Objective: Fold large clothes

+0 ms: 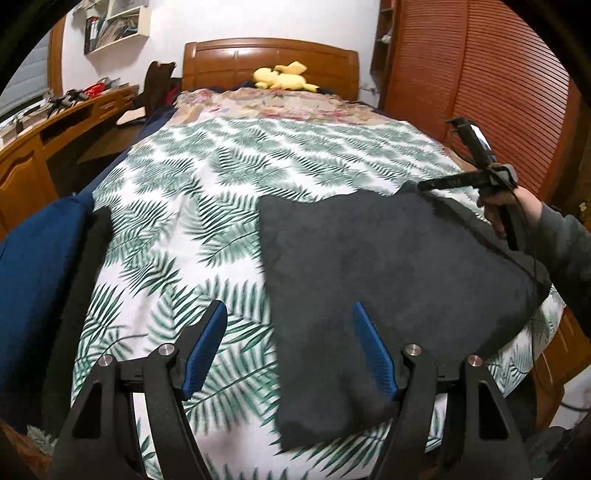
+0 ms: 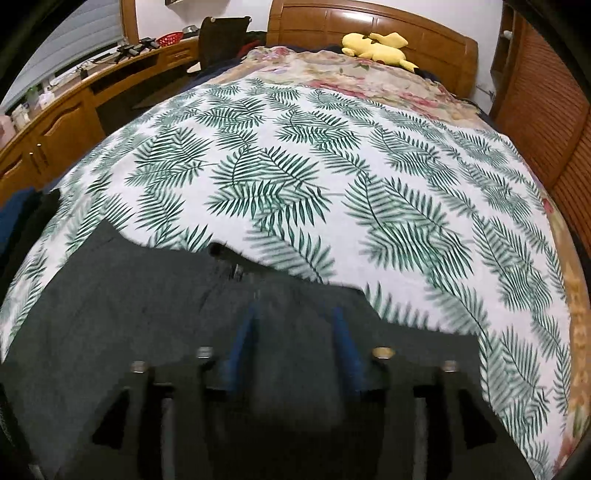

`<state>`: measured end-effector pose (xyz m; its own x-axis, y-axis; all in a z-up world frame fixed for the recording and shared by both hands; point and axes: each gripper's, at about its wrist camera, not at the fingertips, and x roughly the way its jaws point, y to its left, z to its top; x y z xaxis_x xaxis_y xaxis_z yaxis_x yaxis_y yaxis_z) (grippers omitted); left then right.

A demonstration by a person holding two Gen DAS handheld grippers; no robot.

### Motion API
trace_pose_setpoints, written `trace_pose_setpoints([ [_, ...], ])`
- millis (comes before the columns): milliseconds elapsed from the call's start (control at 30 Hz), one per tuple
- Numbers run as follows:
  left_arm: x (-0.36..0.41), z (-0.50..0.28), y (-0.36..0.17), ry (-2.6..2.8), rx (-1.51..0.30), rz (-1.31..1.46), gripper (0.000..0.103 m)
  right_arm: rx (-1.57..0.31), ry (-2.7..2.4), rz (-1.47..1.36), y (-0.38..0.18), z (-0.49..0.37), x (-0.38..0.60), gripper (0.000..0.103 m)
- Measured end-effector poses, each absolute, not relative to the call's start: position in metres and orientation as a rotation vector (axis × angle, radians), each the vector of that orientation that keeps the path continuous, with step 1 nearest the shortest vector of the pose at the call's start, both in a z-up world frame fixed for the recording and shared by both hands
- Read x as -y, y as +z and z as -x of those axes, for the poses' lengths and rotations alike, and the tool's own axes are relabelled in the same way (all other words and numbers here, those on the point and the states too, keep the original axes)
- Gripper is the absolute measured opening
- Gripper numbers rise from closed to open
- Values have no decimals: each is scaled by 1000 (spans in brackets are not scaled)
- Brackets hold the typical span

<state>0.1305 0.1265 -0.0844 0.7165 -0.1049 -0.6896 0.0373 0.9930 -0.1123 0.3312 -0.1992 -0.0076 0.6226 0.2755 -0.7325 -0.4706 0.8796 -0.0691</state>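
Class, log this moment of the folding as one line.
garment: dark, flat on bed | left gripper: open, empty | right gripper: over garment's far edge, jaws apart

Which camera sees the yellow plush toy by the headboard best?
The right wrist view: the yellow plush toy looks bigger and sharper there, lying before the wooden headboard. The left wrist view shows the same toy smaller and farther away.
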Motion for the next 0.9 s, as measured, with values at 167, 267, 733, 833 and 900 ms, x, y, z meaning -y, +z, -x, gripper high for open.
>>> trace_pose_setpoints([
  [167, -103, -139, -86, -140, -771, 89, 72, -793, 411, 312, -8, -273, 247, 52],
  [267, -85, -143, -89, -183, -778, 79, 72, -784, 422, 314, -16, -229, 280, 52],
  [733, -9, -159, -86, -317, -802, -5, 72, -885, 249, 187, -74, -139, 394, 52],
  [833, -1, -159, -85, -318, -807, -20, 72, -870, 269, 138, -82, -146, 393, 52],
  [900, 4, -161, -85, -317, -811, -26, 72, -862, 264, 155, -77, -146, 391, 52],
])
